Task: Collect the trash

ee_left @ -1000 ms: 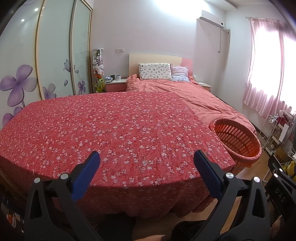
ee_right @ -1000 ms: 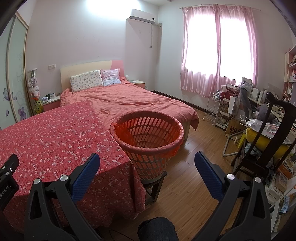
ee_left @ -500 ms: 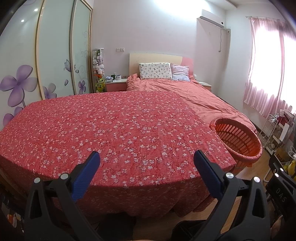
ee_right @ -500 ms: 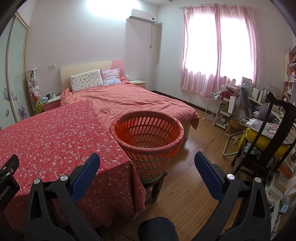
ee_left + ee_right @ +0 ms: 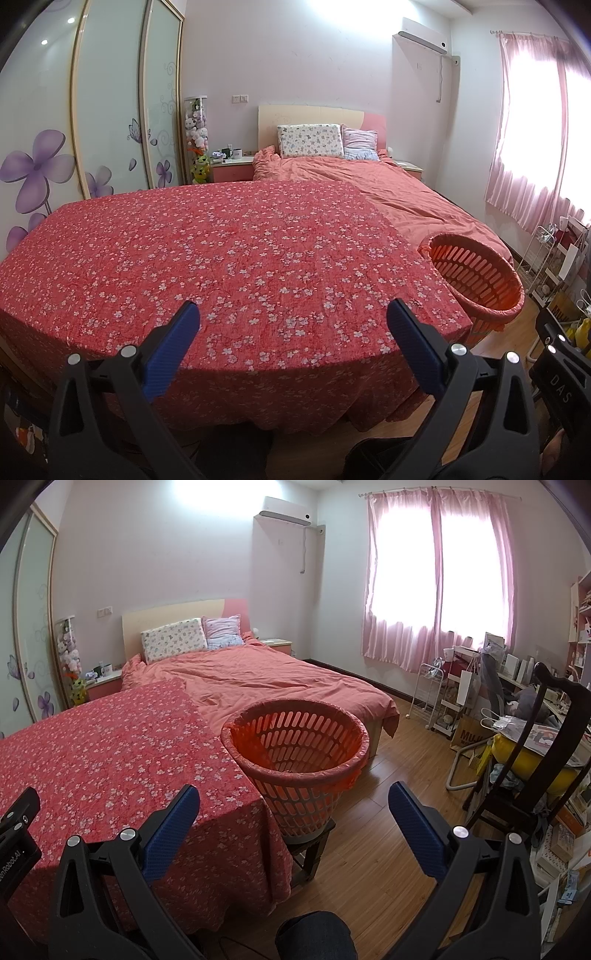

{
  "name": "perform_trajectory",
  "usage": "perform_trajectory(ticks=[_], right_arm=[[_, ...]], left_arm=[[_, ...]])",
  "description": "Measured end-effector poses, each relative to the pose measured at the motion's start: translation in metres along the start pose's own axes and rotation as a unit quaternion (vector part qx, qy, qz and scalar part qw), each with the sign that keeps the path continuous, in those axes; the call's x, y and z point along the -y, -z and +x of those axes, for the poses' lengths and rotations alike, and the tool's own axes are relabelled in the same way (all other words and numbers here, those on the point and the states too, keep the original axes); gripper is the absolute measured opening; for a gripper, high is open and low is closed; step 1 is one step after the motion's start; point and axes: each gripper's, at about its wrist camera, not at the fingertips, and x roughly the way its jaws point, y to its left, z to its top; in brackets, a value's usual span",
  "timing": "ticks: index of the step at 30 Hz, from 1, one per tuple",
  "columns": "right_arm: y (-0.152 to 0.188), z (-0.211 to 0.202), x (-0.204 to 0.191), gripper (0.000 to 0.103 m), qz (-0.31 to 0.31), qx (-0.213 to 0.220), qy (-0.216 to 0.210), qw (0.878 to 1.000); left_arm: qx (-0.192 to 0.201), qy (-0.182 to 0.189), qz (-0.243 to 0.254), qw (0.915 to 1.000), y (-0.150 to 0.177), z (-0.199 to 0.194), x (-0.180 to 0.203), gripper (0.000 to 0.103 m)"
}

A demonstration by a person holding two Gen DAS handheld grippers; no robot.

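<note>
Left wrist view: left gripper (image 5: 291, 325) hangs spread wide, holding nothing, over the floral cloth (image 5: 221, 258); no trash shows on it. Right gripper (image 5: 293, 806) likewise gapes empty. Just beyond it, the lined orange basket (image 5: 295, 753) stands on a stool beside the cloth's corner. Basket looks light, rigid plastic; rim likely the best hold.

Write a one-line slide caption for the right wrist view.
Open right gripper faces an orange basket on a small stool beside the floral-covered table, bed behind.
</note>
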Motion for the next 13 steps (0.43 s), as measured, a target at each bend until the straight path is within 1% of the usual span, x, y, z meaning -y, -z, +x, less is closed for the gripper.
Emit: perform_trajectory(ticks=[13], right_arm=[[0.0004,-0.0002,-0.0008,0.101,0.0,0.0,0.0,1.0]], left_arm=[[0.0,-0.002,0.001,1.0,0.0015,0.0002,-0.0017,0.099]])
